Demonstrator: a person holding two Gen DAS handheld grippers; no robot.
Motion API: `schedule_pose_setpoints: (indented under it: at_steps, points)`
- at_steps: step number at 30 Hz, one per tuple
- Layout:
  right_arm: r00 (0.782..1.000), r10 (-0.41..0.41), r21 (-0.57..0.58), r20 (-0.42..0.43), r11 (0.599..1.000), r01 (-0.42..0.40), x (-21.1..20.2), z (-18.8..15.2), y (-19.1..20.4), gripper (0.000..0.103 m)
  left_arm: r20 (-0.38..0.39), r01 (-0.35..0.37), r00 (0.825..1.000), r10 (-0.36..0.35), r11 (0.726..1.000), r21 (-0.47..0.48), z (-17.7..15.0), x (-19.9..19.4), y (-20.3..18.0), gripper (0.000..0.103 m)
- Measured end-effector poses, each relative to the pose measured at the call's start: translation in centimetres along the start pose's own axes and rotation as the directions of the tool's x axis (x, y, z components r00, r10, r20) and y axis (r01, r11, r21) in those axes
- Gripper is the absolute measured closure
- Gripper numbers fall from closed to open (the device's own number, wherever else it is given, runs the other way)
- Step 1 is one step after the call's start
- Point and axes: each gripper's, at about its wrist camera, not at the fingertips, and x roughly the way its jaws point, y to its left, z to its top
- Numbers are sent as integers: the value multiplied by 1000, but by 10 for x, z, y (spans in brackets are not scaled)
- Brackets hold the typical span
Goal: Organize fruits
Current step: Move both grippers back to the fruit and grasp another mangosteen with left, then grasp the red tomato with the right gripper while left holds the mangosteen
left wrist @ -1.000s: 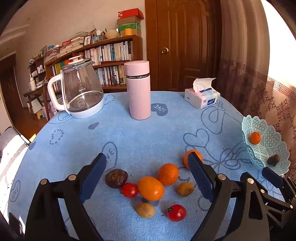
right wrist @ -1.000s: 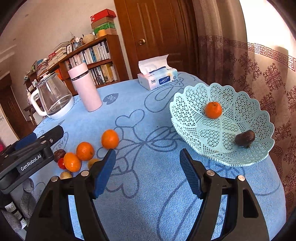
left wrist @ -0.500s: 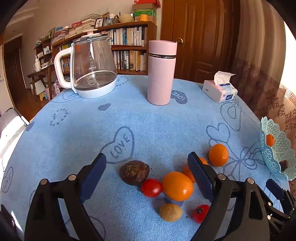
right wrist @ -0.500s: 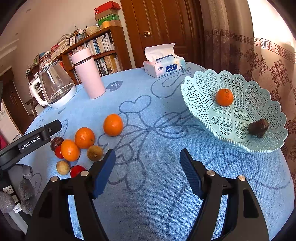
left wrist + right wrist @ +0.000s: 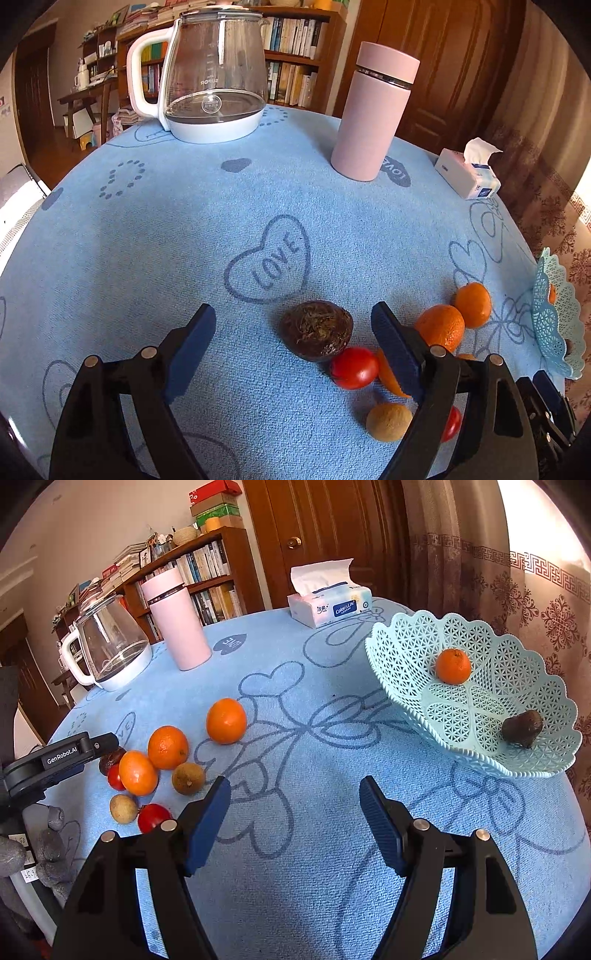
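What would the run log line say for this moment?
left gripper: open, jaws just closing, around dark fruit | right gripper: open, empty | basket: orange, dark fruit

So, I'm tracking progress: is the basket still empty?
No. The basket holds an orange and a dark brown fruit; the other fruit lies on the table.

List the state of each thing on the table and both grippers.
left gripper: open, jaws just closing, around dark fruit, not touching
right gripper: open, empty
basket: holds one orange, one dark fruit
kettle: upright, lid on
pink flask: upright, capped
tissue box: tissue sticking out
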Motion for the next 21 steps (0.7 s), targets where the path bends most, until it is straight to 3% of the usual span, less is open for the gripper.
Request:
schedule_pose_setpoints:
  at_steps: [2, 8, 10, 12, 21]
  points:
    - [1000, 0, 0, -3, 1000, 0, 1, 0, 0, 29, -7, -2, 1000, 2, 1000, 11, -2, 2, -3, 20]
    - [1000, 0, -6, -7, 1000, 0, 2, -1, 2, 29, -37, -8, 999, 8, 1000, 2, -5, 13, -1, 39]
    - [1000, -1, -9, -6, 1000, 1, 2, -1, 3, 29, -38, 25, 999, -25, 1000, -1, -5, 12, -1, 52]
    - [1000, -2, -12, -6, 1000, 2, 2, -1, 3, 29, -40, 56, 998, -56, 998, -10, -5, 11, -1, 59]
    - [1000, 25, -50, -6, 998, -25, 1, -2, 10, 29, 37, 71, 997, -67, 992, -103, 6, -9, 19, 59]
